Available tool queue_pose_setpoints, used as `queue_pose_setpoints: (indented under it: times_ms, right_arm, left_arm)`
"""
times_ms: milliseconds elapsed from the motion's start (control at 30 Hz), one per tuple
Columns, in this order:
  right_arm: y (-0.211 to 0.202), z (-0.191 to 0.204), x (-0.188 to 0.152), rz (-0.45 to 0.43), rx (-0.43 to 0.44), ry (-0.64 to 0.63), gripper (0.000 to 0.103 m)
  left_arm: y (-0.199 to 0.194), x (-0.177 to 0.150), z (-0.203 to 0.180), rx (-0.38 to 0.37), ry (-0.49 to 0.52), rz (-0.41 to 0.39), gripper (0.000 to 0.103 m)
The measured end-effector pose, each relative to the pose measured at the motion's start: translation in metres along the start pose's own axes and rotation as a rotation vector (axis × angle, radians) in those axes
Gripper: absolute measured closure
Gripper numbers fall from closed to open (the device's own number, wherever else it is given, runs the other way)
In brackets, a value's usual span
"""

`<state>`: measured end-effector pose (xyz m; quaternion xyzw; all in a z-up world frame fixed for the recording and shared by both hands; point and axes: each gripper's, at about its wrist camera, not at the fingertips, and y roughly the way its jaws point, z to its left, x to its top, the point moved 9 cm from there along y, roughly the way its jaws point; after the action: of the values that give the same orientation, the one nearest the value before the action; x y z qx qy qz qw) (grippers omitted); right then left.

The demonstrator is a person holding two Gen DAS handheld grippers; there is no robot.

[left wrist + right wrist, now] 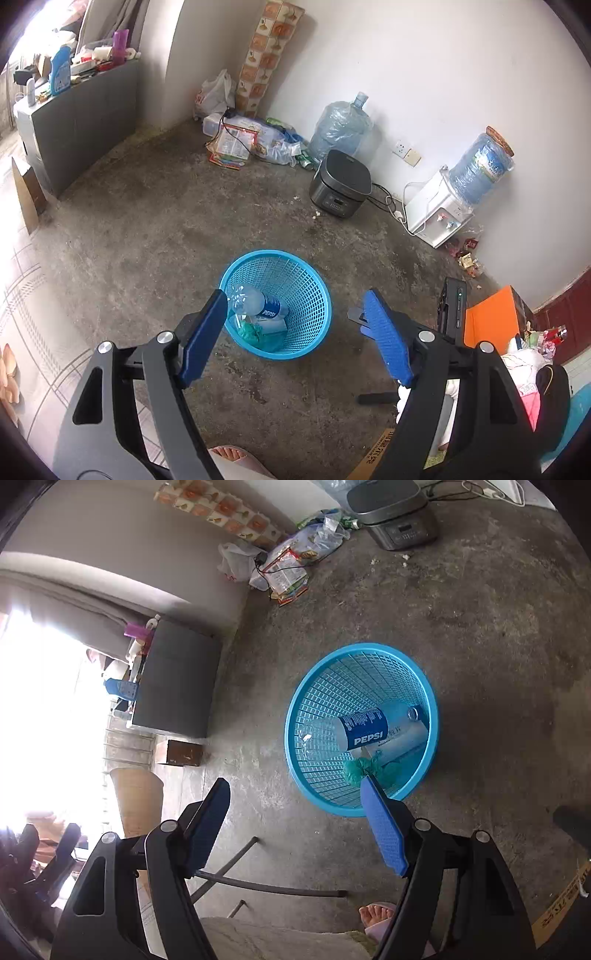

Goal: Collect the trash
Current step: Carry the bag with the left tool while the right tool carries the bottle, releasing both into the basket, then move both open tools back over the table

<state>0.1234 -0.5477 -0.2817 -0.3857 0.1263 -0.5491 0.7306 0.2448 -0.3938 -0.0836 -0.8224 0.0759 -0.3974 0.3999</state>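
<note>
**Two grippers empty, trash lying in basket**

Both grippers were held above the concrete floor [147, 229] with fingers spread wide and nothing between them. The left gripper [295, 332] hung over the near side of the blue mesh basket [314, 288]; the right gripper [299, 827] was just beside the basket [295, 738], its right finger [384, 834] overlapping the rim. Inside the basket lay a Pepsi bottle [364, 729] on its side, resting on a white carton [402, 740], with a crumpled green bag [364, 770] touching both. A grey rice cooker [341, 182] and a white water dispenser [436, 214] stood well apart by the wall, snack wrappers [467, 256] near the dispenser
</note>
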Motion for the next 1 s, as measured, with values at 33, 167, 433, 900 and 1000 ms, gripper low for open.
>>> queue_pose_setpoints:
  times_ms: [33, 167, 433, 900, 1000]
  right_arm:
    - [-0.009, 0.011, -0.003, -0.017, -0.01, -0.053, 0.031]
    - [-0.05, 0.066, -0.013, -0.123, -0.055, -0.267, 0.031]
    - [-0.093, 0.176, -0.067, -0.205, 0.009, -0.612, 0.015]
    - [-0.033, 0.309, -0.203, 0.246, 0.322, -0.718, 0.029]
    - [-0.015, 0.331, -0.228, 0.319, 0.331, -0.749, 0.033]
  left_arm:
    - [-0.015, 0.001, -0.001, 0.009, 0.006, -0.031, 0.024]
    - [-0.079, 0.0, 0.0, 0.06, 0.013, -0.144, 0.019]
    - [-0.196, -0.036, 0.048, 0.196, -0.08, -0.314, 0.019]
    - [-0.288, -0.124, 0.216, 0.395, -0.515, -0.375, 0.03]
    - [-0.278, -0.139, 0.245, 0.366, -0.615, -0.335, 0.043]
